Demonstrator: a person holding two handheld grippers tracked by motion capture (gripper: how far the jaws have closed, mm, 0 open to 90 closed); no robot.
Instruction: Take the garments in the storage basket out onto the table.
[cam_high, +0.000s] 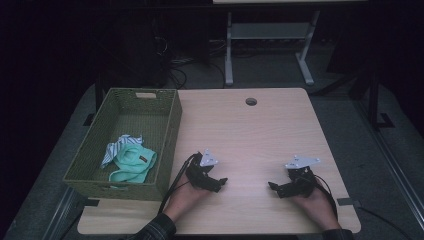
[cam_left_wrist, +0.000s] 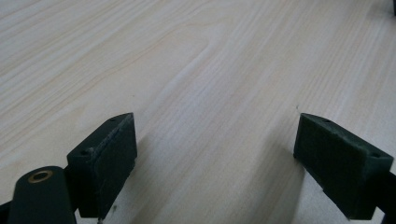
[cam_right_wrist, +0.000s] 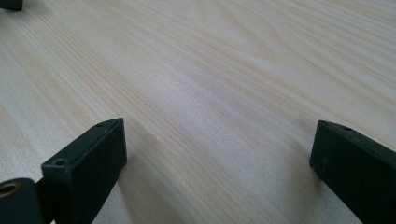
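Two hands rest on a light wooden table (cam_high: 250, 135), each holding a black gripper. My left gripper (cam_high: 220, 184) lies near the front edge, just right of a green woven basket (cam_high: 170, 130), and points right. My right gripper (cam_high: 274, 188) lies at the front right and points left, toward the other one. In the left gripper view the gripper (cam_left_wrist: 215, 154) stands open over bare wood, nothing between its pads (cam_left_wrist: 109, 163). In the right gripper view the gripper (cam_right_wrist: 217, 158) is open too, with bare table between its pads (cam_right_wrist: 88, 172).
The basket at the table's left holds a mint-green cloth (cam_high: 132, 164) and a striped cloth (cam_high: 119, 145). A round cable hole (cam_high: 251, 101) sits near the far edge. A white desk frame (cam_high: 270, 35) stands on the floor beyond the table.
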